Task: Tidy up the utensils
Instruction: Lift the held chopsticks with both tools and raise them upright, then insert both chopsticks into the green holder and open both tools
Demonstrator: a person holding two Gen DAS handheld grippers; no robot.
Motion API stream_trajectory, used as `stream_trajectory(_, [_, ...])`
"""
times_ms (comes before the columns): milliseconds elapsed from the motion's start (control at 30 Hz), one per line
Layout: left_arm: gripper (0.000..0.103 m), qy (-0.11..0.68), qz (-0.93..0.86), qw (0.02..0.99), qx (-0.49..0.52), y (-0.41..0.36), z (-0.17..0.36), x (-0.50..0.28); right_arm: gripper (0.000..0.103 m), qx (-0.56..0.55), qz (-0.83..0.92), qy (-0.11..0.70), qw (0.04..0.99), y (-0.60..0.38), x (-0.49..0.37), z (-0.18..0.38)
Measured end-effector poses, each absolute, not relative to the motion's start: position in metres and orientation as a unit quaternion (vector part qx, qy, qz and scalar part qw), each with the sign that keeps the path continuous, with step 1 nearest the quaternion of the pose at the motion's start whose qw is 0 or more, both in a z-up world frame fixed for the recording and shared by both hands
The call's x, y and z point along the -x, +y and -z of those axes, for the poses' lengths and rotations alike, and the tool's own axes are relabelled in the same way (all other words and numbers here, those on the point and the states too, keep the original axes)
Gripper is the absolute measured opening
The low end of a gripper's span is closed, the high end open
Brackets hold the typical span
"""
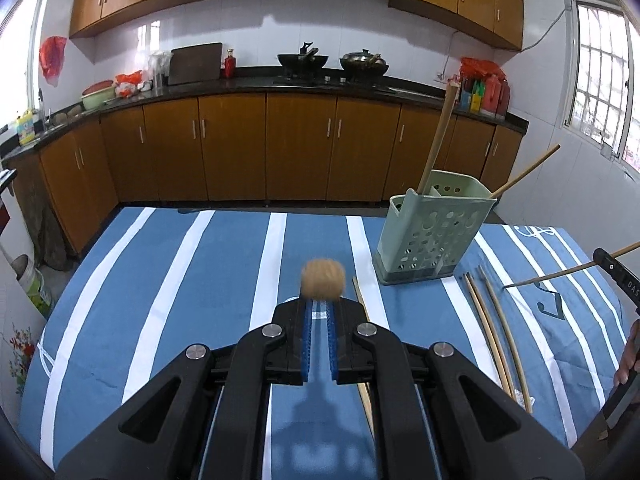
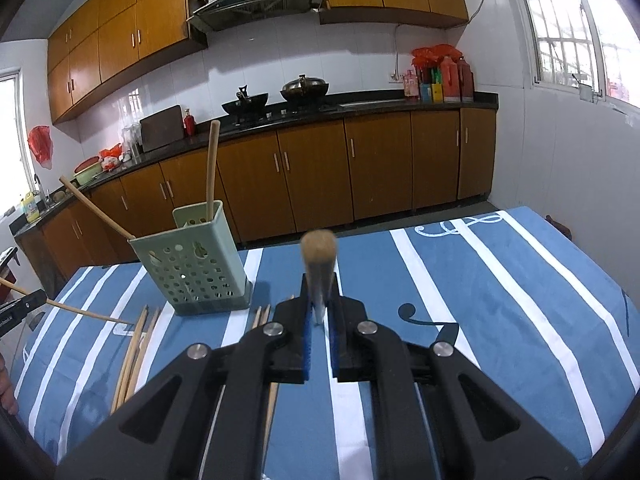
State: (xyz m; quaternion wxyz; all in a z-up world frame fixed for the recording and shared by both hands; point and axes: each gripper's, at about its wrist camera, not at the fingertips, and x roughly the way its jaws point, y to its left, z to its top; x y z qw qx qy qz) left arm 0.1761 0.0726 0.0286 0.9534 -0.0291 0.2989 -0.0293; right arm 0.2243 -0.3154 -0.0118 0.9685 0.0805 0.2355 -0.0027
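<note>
I have two grippers, each clamped on one wooden chopstick: my left gripper (image 1: pixel 321 304) and my right gripper (image 2: pixel 319 304). Two chopsticks stand in the perforated pale-green plastic holder (image 1: pixel 430 236) on the blue, white-striped cloth (image 1: pixel 192 280); about three thin ones (image 1: pixel 496 332) lie beside it.

— What is your right gripper (image 2: pixel 320 308) holding?

— You are pinching a chopstick (image 2: pixel 318 256) between its blue pads, the blurred end pointing at twelve o'clock.

— And the holder?

— The green utensil holder (image 2: pixel 192 264) is standing at ten o'clock on the blue striped cloth (image 2: pixel 460 280), with two sticks leaning out of it. Loose chopsticks (image 2: pixel 134 356) are lying at eight o'clock. At nine o'clock, your left gripper (image 2: pixel 22 306) is carrying another stick (image 2: pixel 80 312).
</note>
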Motion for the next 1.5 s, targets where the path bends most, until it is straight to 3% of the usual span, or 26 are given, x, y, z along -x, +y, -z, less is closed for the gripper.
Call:
stream_trajectory(400, [0.007,0.238,0.115,0.964,0.026,0.043,-0.094,-0.158,0.008,-0.121,-0.072,0.177,0.974,-0.318,-0.219,-0.066])
stream_trajectory(800, [0.007,0.182,0.152,0.971,-0.013,-0.015,-0.149,-0.182,0.008,-0.121,-0.099,0.053,0.986,-0.281,-0.229,-0.132])
stream_trajectory(1033, [0.007,0.217,0.135,0.967,-0.026,-0.017,-0.142,-0.215,0.008,-0.122,-0.084,0.024,0.989,-0.270,-0.265,-0.134])
stream_trajectory(1500, [0.007,0.263,0.133,0.955,-0.020,-0.015,-0.111,-0.246,0.008,-0.098,-0.083,0.100,0.987,-0.239,-0.326,-0.086])
